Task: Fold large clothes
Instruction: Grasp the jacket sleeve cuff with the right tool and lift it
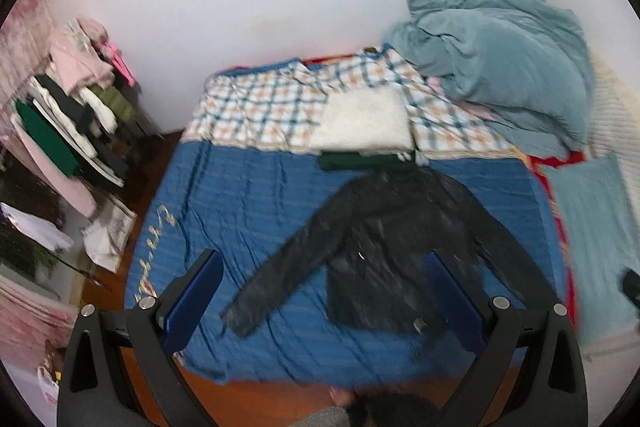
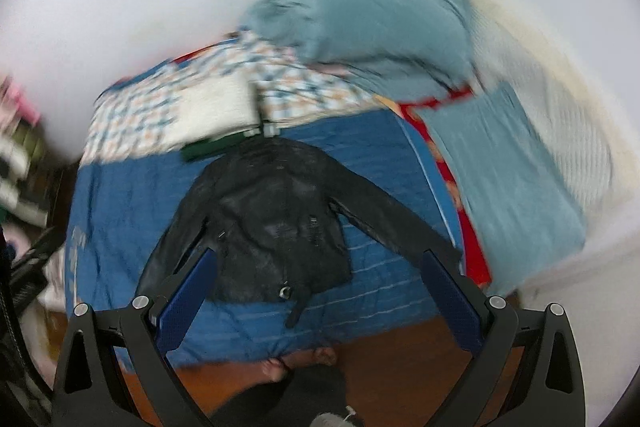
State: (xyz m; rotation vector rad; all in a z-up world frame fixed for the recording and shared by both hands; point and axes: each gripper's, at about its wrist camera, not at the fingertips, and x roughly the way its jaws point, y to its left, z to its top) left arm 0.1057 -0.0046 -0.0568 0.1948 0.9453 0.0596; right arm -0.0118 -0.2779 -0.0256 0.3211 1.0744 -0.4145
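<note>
A black long-sleeved jacket [image 1: 384, 251] lies flat on the blue bedspread [image 1: 248, 203], sleeves spread to both sides, hem toward me. In the right wrist view the same jacket [image 2: 276, 219] fills the middle of the bedspread [image 2: 120, 195]. My left gripper [image 1: 324, 271] hovers above the jacket's near edge, open, with nothing between its blue fingers [image 1: 192, 303]. My right gripper [image 2: 318, 271] is also open and empty, held high over the jacket's hem. Both views are motion-blurred.
A folded white garment [image 1: 360, 123] on a dark green one [image 1: 348, 161] sits behind the jacket on a checked cover [image 1: 256, 107]. A teal duvet heap [image 1: 500, 67] fills the back right. A clothes rack [image 1: 68, 107] stands left. Wooden floor [image 2: 400, 367] and a person's feet [image 2: 304, 361] are below.
</note>
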